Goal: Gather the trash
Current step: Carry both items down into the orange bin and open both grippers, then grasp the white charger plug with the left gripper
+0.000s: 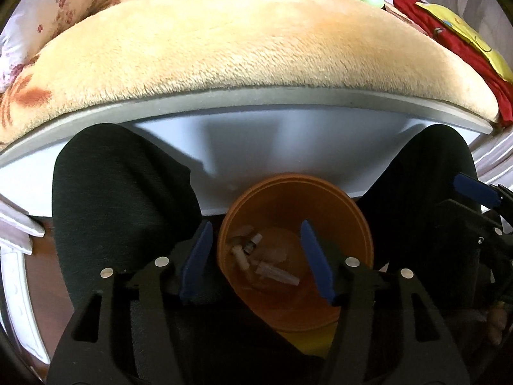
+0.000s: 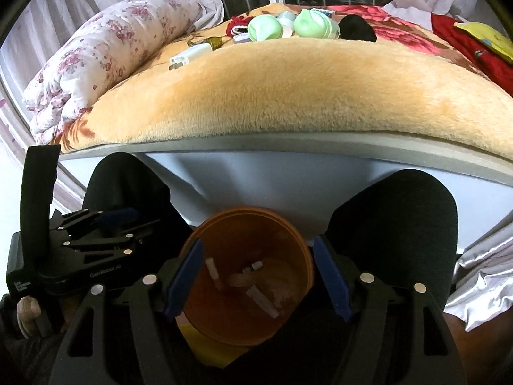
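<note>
An orange plastic cup (image 1: 359, 224) (image 2: 288, 224) stands between a person's dark-clothed knees (image 1: 121, 192) (image 2: 394, 224), below the bed's edge. In its bottom lie small pale bits of trash (image 1: 275, 272) (image 2: 261, 301), among them white tubes. My left gripper (image 1: 256, 226) hangs open over the cup's mouth, and nothing sits between its blue pads (image 1: 195, 260). My right gripper (image 2: 256, 242) is open too, its pads (image 2: 332, 282) either side of the rim as seen from above, with nothing in them. Each gripper also shows at the edge of the other's view (image 1: 474, 189) (image 2: 105, 221).
A peach fleece blanket (image 1: 240, 38) (image 2: 288, 89) covers the bed ahead, over a grey edge (image 2: 288, 142). On it at the back lie green containers (image 2: 282, 25), a white charger (image 2: 192, 54), a black item (image 2: 356, 29), red cloth (image 1: 449, 38) and a floral quilt (image 2: 105, 51).
</note>
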Demonstrator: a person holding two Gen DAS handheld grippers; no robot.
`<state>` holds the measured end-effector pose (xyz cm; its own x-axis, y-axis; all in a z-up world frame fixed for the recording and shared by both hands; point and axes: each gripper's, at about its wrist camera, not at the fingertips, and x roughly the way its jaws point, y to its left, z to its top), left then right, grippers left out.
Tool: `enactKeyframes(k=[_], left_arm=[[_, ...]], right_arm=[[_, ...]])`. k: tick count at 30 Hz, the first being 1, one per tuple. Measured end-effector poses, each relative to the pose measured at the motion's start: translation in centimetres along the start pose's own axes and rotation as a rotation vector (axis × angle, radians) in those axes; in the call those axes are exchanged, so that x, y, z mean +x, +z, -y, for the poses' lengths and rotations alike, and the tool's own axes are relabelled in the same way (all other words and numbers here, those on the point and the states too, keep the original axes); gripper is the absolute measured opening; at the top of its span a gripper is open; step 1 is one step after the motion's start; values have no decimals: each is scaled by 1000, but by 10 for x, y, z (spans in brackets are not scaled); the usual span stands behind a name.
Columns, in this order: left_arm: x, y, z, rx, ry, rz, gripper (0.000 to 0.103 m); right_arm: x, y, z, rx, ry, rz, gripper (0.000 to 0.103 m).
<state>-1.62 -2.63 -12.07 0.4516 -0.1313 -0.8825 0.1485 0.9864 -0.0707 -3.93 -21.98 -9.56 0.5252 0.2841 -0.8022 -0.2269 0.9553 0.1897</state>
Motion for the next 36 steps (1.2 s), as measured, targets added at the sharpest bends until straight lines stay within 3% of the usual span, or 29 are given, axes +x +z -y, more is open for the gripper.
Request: enactKeyframes(k=[8, 10, 16, 20, 25, 30, 31, 32, 33, 36], left_arm=[[-14, 9, 2, 14, 25, 41, 61], [-23, 20, -2, 4, 25, 73, 66], [-44, 76, -17, -69, 7, 201, 73], [-41, 121, -12, -37, 20, 250, 76], [-15, 172, -13, 2, 71, 257, 76], [15, 205, -18, -1, 72, 255, 76], [20, 208, -19, -1, 69, 260, 75], [26, 209, -21, -4, 67, 267, 65], [30, 209, -23, -8, 69, 279, 63], [27, 199, -24, -10, 76, 342, 43]], right_arm=[[-16, 13, 9, 11, -21, 68, 70], [-22, 24, 15, 15, -39, 104, 70], [-36, 49, 33, 68, -54, 179, 70], [-35, 52, 35, 75, -55, 189, 72], [-28, 50, 37, 74, -51, 178, 73], [-16, 52, 43, 97, -42, 156, 73], [-15, 52, 44, 100, -42, 152, 73], [-13, 53, 45, 103, -44, 149, 73], [-12, 55, 46, 105, -47, 148, 73], [-13, 64, 47, 106, -61, 159, 73]])
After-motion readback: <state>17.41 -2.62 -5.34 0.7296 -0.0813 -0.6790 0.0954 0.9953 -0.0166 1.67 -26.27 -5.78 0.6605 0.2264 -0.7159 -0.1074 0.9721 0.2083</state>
